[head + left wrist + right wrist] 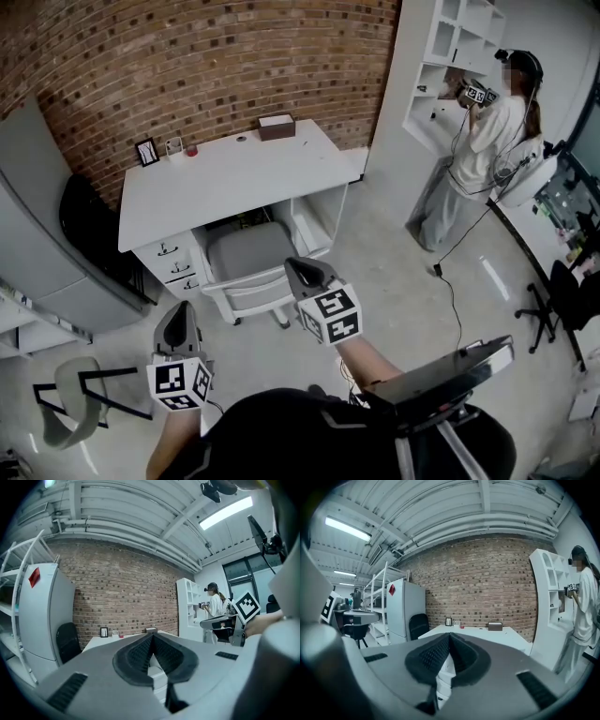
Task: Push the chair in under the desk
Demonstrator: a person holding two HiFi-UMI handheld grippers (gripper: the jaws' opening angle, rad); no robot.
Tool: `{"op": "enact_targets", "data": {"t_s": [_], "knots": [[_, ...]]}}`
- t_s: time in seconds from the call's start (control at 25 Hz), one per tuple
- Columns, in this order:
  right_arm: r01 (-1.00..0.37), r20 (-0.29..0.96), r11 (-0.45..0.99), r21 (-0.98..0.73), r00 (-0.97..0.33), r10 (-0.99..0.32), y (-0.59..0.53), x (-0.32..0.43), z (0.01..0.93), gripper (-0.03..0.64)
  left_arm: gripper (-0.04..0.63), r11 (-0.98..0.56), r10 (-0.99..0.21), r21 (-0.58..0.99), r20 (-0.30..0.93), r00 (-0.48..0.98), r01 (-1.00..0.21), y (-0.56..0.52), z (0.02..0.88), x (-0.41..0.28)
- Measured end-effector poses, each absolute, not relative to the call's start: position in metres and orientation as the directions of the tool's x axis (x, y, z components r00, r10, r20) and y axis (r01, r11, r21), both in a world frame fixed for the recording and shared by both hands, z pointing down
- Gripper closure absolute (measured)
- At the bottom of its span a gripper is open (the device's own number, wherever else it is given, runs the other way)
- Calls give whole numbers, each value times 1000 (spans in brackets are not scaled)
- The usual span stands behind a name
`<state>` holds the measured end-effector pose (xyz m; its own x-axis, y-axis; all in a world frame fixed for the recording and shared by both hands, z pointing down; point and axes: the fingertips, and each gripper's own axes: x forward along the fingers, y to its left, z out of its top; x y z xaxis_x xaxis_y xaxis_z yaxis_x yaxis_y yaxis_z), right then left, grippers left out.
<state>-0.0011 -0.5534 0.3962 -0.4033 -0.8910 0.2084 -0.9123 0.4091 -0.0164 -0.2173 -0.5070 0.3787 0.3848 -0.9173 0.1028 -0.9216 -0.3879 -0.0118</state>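
Note:
A white chair with a grey seat (249, 255) stands partly under the white desk (225, 173), its back toward me. My left gripper (178, 325) hovers shut and holds nothing, well short of the chair on its left. My right gripper (309, 272) is also shut and holds nothing, its tip close to the chair's right rear corner; whether it touches I cannot tell. In the left gripper view the shut left gripper (152, 637) points at the desk (110, 641). In the right gripper view the shut right gripper (449, 636) points at the desk (487, 637).
A drawer unit (173, 262) sits under the desk's left side. A brown box (277, 126), a small frame (147, 151) and a red cup (191, 150) stand on the desk. A black chair (89, 230) stands left. A person (478, 150) works at white shelves (450, 56). A cable (450, 281) crosses the floor.

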Motion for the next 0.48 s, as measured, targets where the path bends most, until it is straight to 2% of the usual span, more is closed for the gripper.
{"op": "enact_targets", "data": {"t_s": [0.48], "knots": [[-918, 209, 397, 3, -388, -898, -547, -2, 396, 607, 588, -401, -912, -1, 96, 399, -916, -502, 379, -217]]}}
